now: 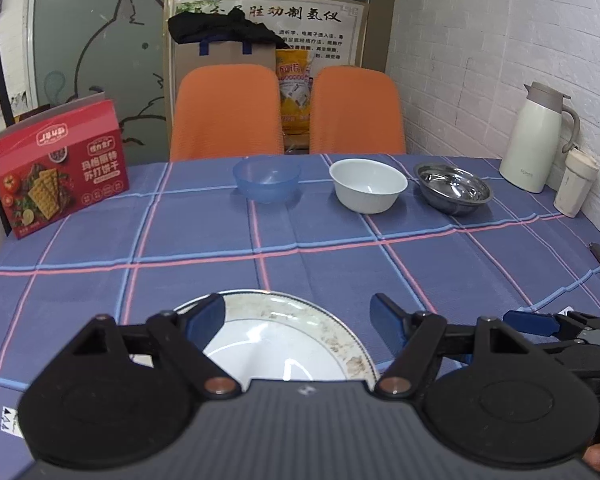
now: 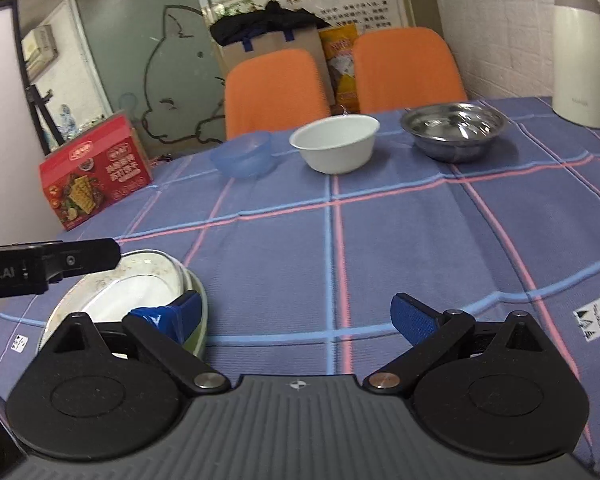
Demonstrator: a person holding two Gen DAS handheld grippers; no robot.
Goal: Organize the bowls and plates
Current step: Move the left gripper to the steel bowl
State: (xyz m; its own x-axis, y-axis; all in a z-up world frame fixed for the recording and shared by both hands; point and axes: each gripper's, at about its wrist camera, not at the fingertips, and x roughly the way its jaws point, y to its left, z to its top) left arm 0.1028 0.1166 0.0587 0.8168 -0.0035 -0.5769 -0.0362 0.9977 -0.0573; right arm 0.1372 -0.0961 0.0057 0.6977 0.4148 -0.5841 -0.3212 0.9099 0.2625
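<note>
Plates being stacked near, bowls waiting far

The left tongs (image 1: pixel 296 320), wide open and empty, are being held over the stacked plates (image 1: pixel 292 344) at lower centre; the right tongs (image 2: pixel 296 316), equally open, are being kept beside them, bowls (image 1: pixel 368 184) lined along the counter's (image 1: pixel 340 248) far edge.

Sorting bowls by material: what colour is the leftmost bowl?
Translucent light blue bowl, seen best in the left wrist view.

place: likely office break room | cues: checked tablecloth (image 1: pixel 340 248); orange chairs (image 1: pixel 226 112); wall posters (image 1: pixel 268 28); thermos (image 1: pixel 540 136)
</note>
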